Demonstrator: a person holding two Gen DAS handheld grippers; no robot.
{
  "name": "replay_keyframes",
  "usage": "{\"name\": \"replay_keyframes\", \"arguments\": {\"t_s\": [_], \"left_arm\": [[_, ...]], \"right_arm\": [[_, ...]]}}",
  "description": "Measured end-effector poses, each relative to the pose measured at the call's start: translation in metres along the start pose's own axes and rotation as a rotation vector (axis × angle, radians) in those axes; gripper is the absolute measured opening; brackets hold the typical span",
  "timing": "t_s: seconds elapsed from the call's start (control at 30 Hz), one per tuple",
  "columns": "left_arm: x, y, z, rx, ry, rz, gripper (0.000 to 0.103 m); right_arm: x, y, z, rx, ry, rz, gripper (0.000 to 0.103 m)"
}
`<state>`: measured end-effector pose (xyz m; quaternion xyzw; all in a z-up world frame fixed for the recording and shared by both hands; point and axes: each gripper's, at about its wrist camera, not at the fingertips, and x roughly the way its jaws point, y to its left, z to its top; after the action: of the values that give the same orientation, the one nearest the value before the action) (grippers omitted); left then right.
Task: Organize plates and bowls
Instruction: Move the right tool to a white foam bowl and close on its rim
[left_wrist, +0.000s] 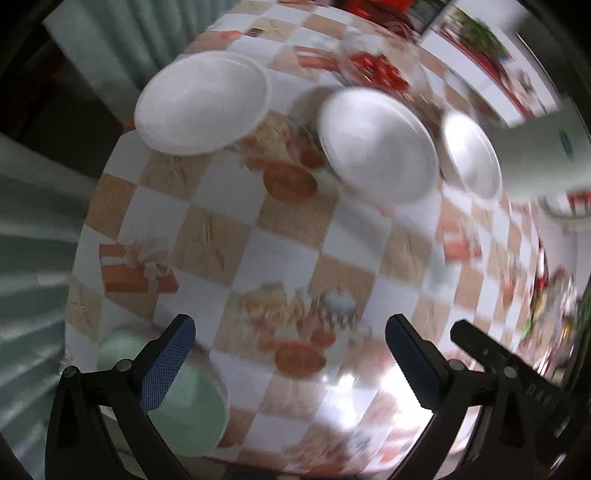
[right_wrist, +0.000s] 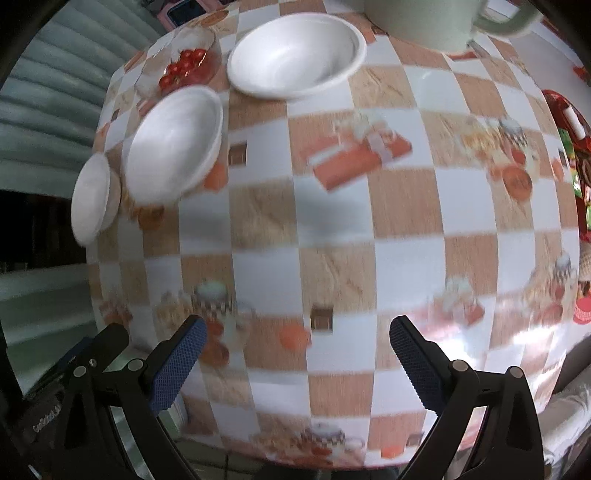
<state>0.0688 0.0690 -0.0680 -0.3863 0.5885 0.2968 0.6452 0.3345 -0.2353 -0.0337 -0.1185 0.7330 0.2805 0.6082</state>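
Observation:
Three white foam bowls lie on the checkered tablecloth (left_wrist: 280, 236). In the left wrist view they are a far-left bowl (left_wrist: 201, 101), a middle bowl (left_wrist: 376, 144) and a right bowl (left_wrist: 471, 155). In the right wrist view they are a small one at the left edge (right_wrist: 92, 197), a middle one (right_wrist: 175, 142) and a far one (right_wrist: 295, 55). A green bowl (left_wrist: 188, 410) sits by my left gripper's left finger. My left gripper (left_wrist: 290, 365) is open and empty above the table. My right gripper (right_wrist: 297, 367) is open and empty above the table (right_wrist: 332, 221).
A clear container of red tomatoes (right_wrist: 184, 64) stands behind the bowls and also shows in the left wrist view (left_wrist: 376, 70). A pale green mug (right_wrist: 436, 22) stands at the far edge. A red patterned item (right_wrist: 570, 155) lies at the right. Green curtains hang beyond the table.

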Motion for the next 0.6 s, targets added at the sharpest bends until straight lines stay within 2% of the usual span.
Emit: {"name": "replay_keyframes", "arguments": {"t_s": [0.37,0.6], "left_arm": [[0.027,-0.003,0.058,-0.176,-0.039,0.074,0.103],[0.050,0.005,0.074,-0.283,-0.010,0.083,0.103]], "right_arm": [[0.023,0.019,0.075,0.040,-0.023,0.005,0.100],[0.042,0.022,0.096,0.062,-0.010,0.010,0.100]]}}
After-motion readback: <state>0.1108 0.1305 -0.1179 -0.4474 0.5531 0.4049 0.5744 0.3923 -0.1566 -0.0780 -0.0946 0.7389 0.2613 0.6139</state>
